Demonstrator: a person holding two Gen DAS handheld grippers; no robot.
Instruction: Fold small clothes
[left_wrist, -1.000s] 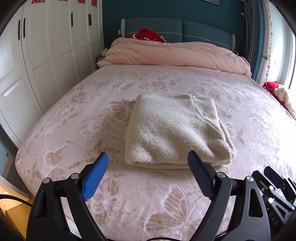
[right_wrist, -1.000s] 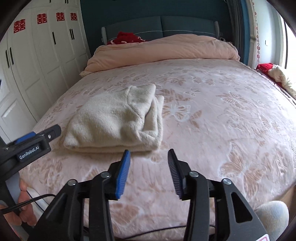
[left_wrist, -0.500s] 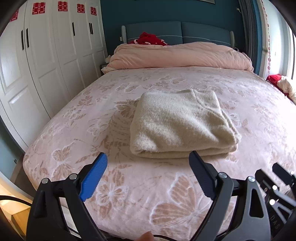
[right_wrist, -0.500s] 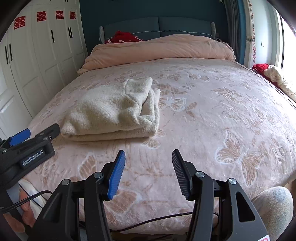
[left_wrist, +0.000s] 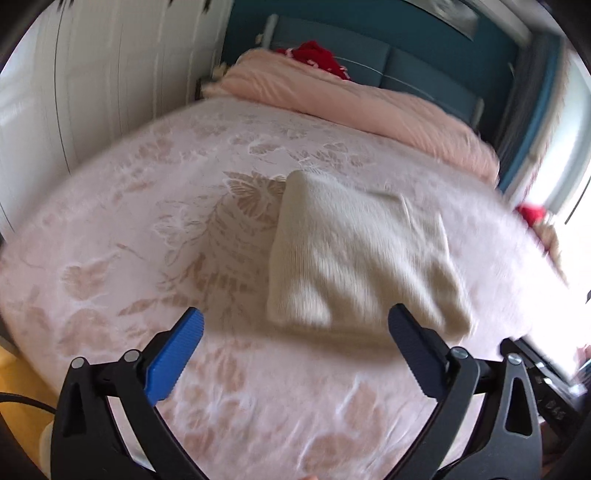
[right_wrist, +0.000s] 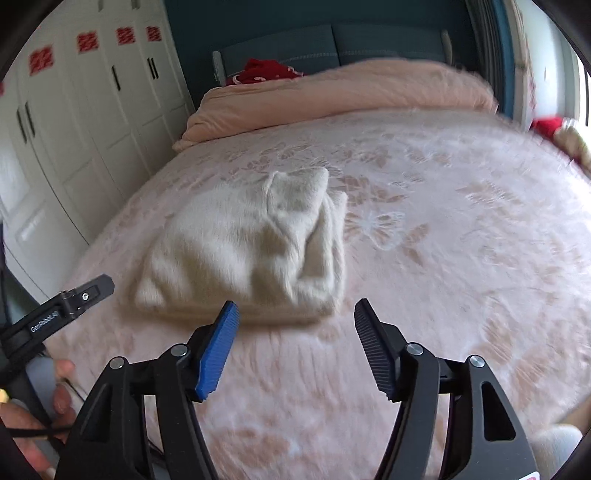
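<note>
A cream knitted garment (left_wrist: 362, 254) lies folded into a thick rectangle on the pink floral bedspread (left_wrist: 207, 236). In the left wrist view my left gripper (left_wrist: 295, 323) hovers just short of the garment's near edge; its jaws are opening wide and hold nothing. In the right wrist view the same folded garment (right_wrist: 251, 243) sits left of centre. My right gripper (right_wrist: 295, 314) is near the garment's front right corner, its jaws opening, with nothing between them. The left gripper's tip (right_wrist: 92, 290) shows at the left edge there, with a hand (right_wrist: 40, 413) below it.
A rolled peach duvet (right_wrist: 340, 96) lies across the head of the bed with a red item (right_wrist: 264, 72) behind it against the blue headboard. White wardrobe doors (right_wrist: 92, 110) line the left side. Red and cream cloth (right_wrist: 561, 133) sits by the window at right.
Both grippers have opened wider. Both cameras have shifted, and the left wrist view has tilted. The folded garment lies as before.
</note>
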